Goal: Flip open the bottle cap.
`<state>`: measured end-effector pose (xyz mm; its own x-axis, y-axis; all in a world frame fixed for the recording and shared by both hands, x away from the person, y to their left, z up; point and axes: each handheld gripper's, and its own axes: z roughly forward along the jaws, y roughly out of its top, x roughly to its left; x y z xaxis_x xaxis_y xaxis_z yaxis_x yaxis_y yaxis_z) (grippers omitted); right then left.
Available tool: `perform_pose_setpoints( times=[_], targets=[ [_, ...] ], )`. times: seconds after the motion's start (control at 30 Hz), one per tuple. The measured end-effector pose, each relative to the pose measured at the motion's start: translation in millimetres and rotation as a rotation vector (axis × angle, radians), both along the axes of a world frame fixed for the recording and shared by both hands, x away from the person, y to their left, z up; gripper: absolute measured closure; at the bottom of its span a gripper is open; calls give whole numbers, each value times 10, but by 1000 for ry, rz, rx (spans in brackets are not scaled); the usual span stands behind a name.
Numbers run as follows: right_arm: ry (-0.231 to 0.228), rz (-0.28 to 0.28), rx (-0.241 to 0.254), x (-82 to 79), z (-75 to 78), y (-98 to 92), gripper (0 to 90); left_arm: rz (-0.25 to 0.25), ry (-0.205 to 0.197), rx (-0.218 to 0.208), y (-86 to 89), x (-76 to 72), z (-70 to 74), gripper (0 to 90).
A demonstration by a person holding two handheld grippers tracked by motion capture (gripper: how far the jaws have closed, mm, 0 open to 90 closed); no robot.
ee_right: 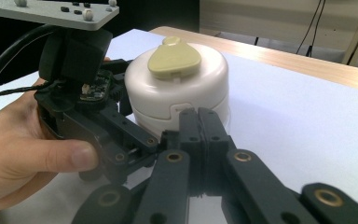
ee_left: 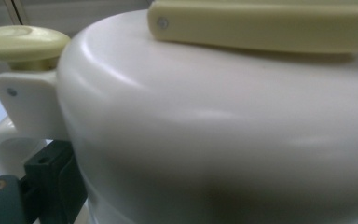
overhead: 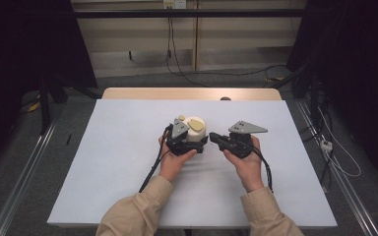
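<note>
A white round container [overhead: 195,130] [ee_right: 177,88] with a pale yellow lid piece [ee_right: 174,58] [ee_left: 261,23] stands in the middle of the table. A yellow knob [ee_left: 23,42] sits over its side handle. My left gripper [overhead: 197,140] [ee_right: 123,100] [ee_left: 209,205] comes from the left and is shut on the container's body, one jaw on each side. My right gripper [overhead: 210,136] [ee_right: 198,116] comes from the right with its jaws pressed together. Its tips touch the container's lower front by a small tab [ee_right: 182,108]; whether they pinch the tab is hidden.
A white sheet [overhead: 128,172] covers the table, and a strip of bare wood [overhead: 192,93] shows at the far edge. Black cables trail from both grippers toward the person. Dark frame posts and floor cables flank the table.
</note>
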<state>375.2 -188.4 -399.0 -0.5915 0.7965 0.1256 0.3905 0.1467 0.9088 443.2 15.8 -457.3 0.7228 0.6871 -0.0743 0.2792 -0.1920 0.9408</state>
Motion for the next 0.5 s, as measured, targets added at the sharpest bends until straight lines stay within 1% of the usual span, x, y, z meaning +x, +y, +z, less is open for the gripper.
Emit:
perform_pose_setpoints(
  times=[0.17,0.27,0.33,0.5],
  targets=[
    [-12,15,-18,51,51,89,900,1,3,-1,0,-2,2,48],
    [-5,14,-35,79,69,130,900,0,2,5,4,-1,3,48],
    [-1,15,-38,93,66,144,900,1,3,-1,0,-2,2,48],
    [5,13,-46,120,37,170,900,1,2,-2,0,-3,0,48]
  ],
)
